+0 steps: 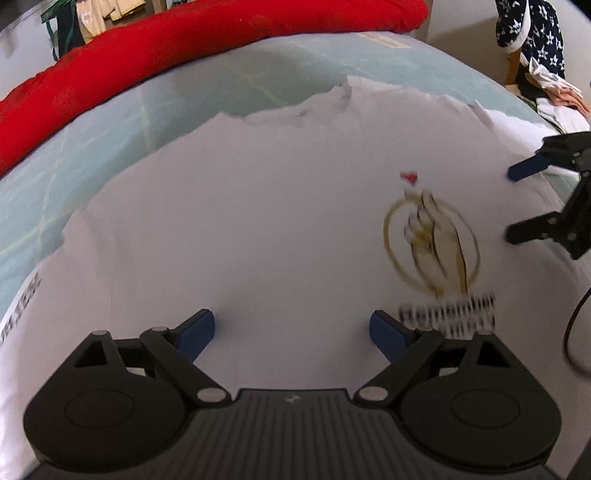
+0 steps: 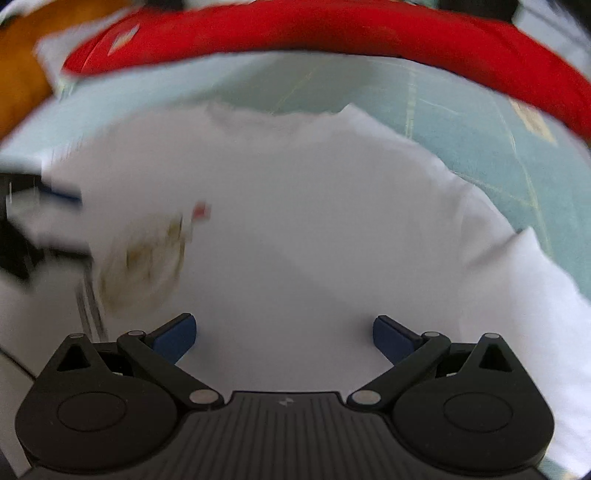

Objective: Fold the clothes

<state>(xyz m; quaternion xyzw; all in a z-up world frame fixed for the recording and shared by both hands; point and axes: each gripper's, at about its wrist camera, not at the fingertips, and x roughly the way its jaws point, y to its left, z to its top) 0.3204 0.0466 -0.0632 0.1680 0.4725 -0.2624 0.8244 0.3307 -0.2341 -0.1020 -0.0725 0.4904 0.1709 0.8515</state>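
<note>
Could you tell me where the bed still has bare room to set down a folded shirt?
A bare strip of teal sheet runs between the white T-shirt and the red bedding. The middle is covered by the shirt.

White T-shirt (image 1: pixel 258 240): smooth matt cloth; red blanket (image 1: pixel 184 48): soft matt fabric; left gripper (image 1: pixel 291 332): matt black plastic, blue pads.

White T-shirt (image 1: pixel 258 221), printed with gold ring-and-hand emblem (image 1: pixel 432 240), small red heart (image 1: pixel 409 177) above, black lettering (image 1: pixel 447 317) below. Pale teal sheet (image 1: pixel 110 133), crossed by thin yellow-green lines. Solid red quilt (image 1: pixel 184 48) beyond. Navy cloth with white stars (image 1: pixel 532 33) at far right. Blue pads, black linkages on left gripper (image 1: pixel 291 332) and right gripper (image 2: pixel 284 334).
</note>
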